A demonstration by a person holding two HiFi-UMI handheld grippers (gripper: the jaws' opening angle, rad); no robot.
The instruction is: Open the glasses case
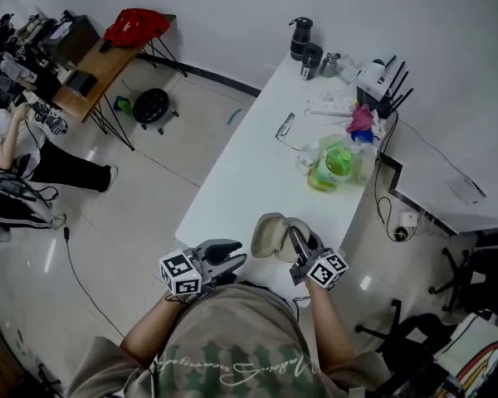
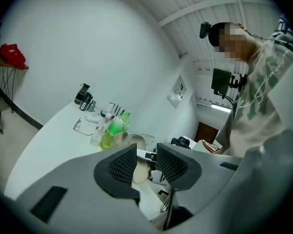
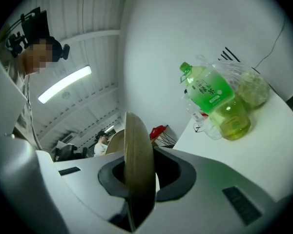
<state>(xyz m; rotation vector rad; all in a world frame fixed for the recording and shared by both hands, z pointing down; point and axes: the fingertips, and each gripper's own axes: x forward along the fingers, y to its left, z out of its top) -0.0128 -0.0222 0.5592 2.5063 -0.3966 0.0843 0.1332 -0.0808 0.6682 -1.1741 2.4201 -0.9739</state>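
Note:
The beige glasses case (image 1: 274, 236) stands open near the white table's front edge, its two shells spread apart. My right gripper (image 1: 300, 245) is shut on the rim of one shell; in the right gripper view that shell (image 3: 136, 145) stands edge-on between the jaws of the right gripper (image 3: 139, 173). My left gripper (image 1: 232, 257) sits just left of the case with its jaws open and nothing between them. In the left gripper view the case (image 2: 139, 173) shows beyond the gap of the left gripper (image 2: 145, 161), not touched by the pads.
A pair of glasses (image 1: 285, 128) lies mid-table. A green bottle (image 1: 336, 162) and a plastic bag stand at the right edge. At the far end are a power strip (image 1: 332, 104), a router (image 1: 378, 81) and a black flask (image 1: 300, 38). A seated person (image 1: 17, 156) is far left.

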